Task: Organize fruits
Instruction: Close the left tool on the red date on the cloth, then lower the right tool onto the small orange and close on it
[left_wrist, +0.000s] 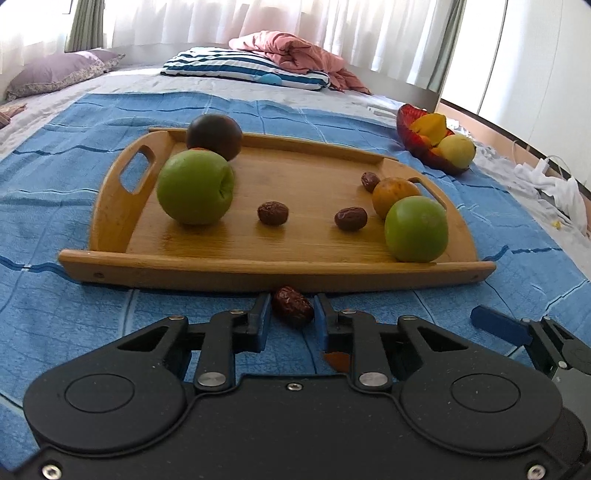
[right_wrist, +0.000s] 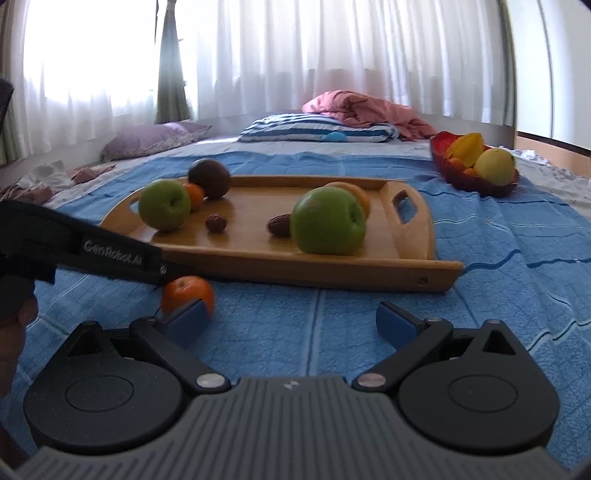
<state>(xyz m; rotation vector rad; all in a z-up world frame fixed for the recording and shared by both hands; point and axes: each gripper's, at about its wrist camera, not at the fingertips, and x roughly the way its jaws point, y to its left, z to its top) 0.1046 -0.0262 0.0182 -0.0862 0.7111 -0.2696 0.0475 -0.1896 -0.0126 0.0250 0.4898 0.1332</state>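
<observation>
On the blue cloth in front of the wooden tray (left_wrist: 258, 266), my left gripper (left_wrist: 291, 314) is shut on a wrinkled red date (left_wrist: 292, 305). The tray holds two green apples (left_wrist: 195, 186) (left_wrist: 415, 229), a dark round fruit (left_wrist: 214, 136), a brownish orange fruit (left_wrist: 395, 195) and three dates (left_wrist: 272, 213). In the right wrist view my right gripper (right_wrist: 291, 321) stands open above the cloth with nothing between its fingers. A small orange (right_wrist: 188, 291) lies just behind its left finger (right_wrist: 184, 319), under the left gripper's black body (right_wrist: 92, 247).
A red bowl (right_wrist: 476, 177) with yellow and orange fruit sits on the cloth to the right of the tray (right_wrist: 310, 273). Pillows and a pink blanket (right_wrist: 369, 107) lie further back. White cloth (left_wrist: 554, 188) is bunched at the right edge. A hand (right_wrist: 14, 317) shows at the left.
</observation>
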